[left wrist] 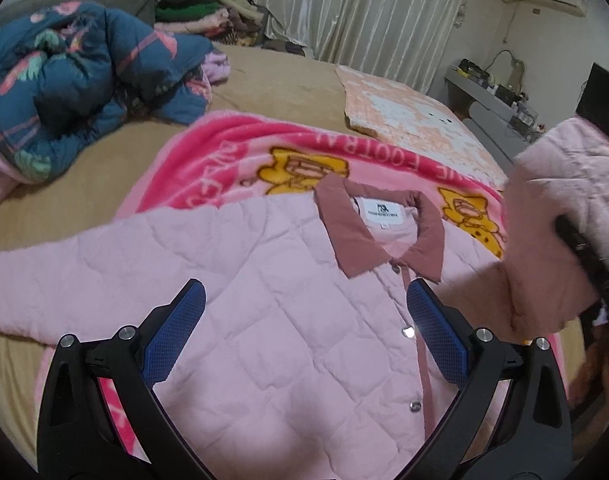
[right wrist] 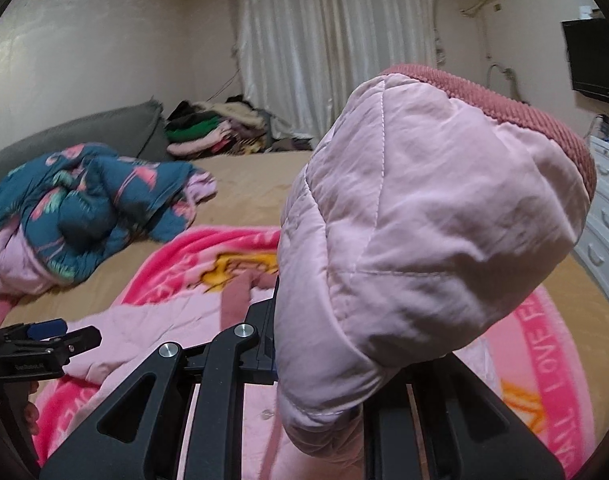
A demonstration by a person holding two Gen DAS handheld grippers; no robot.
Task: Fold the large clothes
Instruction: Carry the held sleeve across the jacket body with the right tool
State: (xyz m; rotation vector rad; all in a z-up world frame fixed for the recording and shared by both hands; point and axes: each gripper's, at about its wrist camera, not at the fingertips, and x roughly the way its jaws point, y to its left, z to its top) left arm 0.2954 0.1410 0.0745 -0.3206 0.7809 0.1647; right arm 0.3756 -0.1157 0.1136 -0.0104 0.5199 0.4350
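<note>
A pale pink quilted jacket (left wrist: 264, 312) with a dusty-rose collar (left wrist: 376, 232) lies front up on a pink cartoon blanket (left wrist: 240, 160) on the bed. My left gripper (left wrist: 306, 332) is open and empty, hovering over the jacket's chest beside the snap placket. My right gripper (right wrist: 324, 344) is shut on the jacket's right sleeve (right wrist: 432, 216), lifted high so its rose cuff (right wrist: 544, 124) points up; the sleeve hides the fingertips. In the left wrist view the lifted sleeve (left wrist: 564, 216) hangs at the right edge. The left gripper also shows in the right wrist view (right wrist: 44, 340).
A crumpled blue floral quilt (left wrist: 76, 80) lies at the back left of the tan bed (left wrist: 288, 80). A peach blanket (left wrist: 408, 116) lies at the back right. A pile of clothes (left wrist: 208, 12) sits by the curtain. A white dresser (right wrist: 604, 216) stands right of the bed.
</note>
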